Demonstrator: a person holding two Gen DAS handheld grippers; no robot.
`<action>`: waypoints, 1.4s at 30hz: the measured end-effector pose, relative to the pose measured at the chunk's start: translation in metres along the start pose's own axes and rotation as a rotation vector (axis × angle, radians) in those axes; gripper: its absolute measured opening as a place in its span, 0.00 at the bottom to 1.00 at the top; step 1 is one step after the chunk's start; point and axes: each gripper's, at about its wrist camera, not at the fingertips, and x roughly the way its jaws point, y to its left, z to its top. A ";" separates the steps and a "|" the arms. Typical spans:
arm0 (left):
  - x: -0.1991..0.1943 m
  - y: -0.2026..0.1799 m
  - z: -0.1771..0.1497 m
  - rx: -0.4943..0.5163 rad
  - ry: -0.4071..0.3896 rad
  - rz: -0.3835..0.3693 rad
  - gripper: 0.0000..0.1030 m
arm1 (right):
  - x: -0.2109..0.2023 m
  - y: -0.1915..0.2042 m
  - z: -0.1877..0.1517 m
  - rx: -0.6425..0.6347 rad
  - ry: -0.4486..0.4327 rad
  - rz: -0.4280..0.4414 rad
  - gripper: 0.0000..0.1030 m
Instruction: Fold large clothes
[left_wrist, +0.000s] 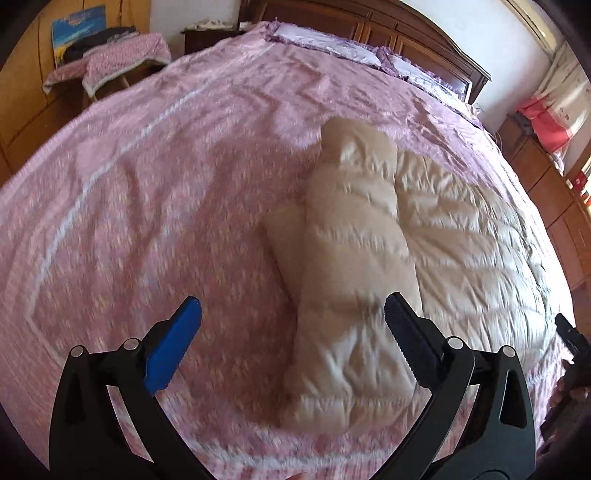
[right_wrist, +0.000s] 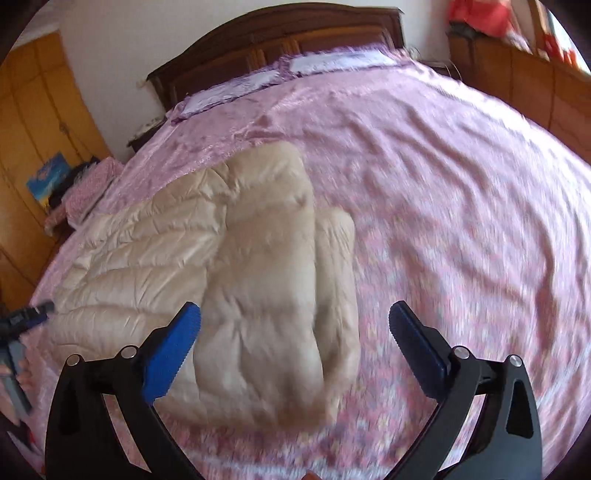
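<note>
A cream quilted puffer jacket (left_wrist: 424, 251) lies flat on the pink bedspread (left_wrist: 147, 184), with one side folded inward as a long padded strip (left_wrist: 347, 258). My left gripper (left_wrist: 293, 321) hovers open above that strip's near end, nothing between its blue pads (left_wrist: 173, 343). In the right wrist view the same jacket (right_wrist: 147, 251) spreads left, its other folded side (right_wrist: 266, 266) under my right gripper (right_wrist: 295, 325), which is open and empty. The left gripper (right_wrist: 22, 321) shows at that view's left edge, and the right gripper (left_wrist: 572, 343) at the left wrist view's right edge.
Pillows (left_wrist: 332, 44) and a dark wooden headboard (right_wrist: 280, 33) stand at the bed's far end. A small table under pink cloth (left_wrist: 122, 59) sits beside the bed, by wooden wardrobes (right_wrist: 26, 110). Red cloth (left_wrist: 546, 118) lies on a wooden cabinet on the other side.
</note>
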 end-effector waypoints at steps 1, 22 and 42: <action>0.002 -0.002 -0.005 -0.003 0.011 -0.020 0.96 | 0.000 -0.002 -0.004 0.019 0.007 0.018 0.95; 0.002 -0.023 -0.045 -0.221 0.070 -0.273 0.29 | -0.001 -0.010 -0.021 0.280 0.032 0.283 0.29; -0.092 -0.043 -0.090 0.111 -0.034 0.063 0.83 | -0.094 -0.012 -0.087 0.040 0.038 -0.017 0.81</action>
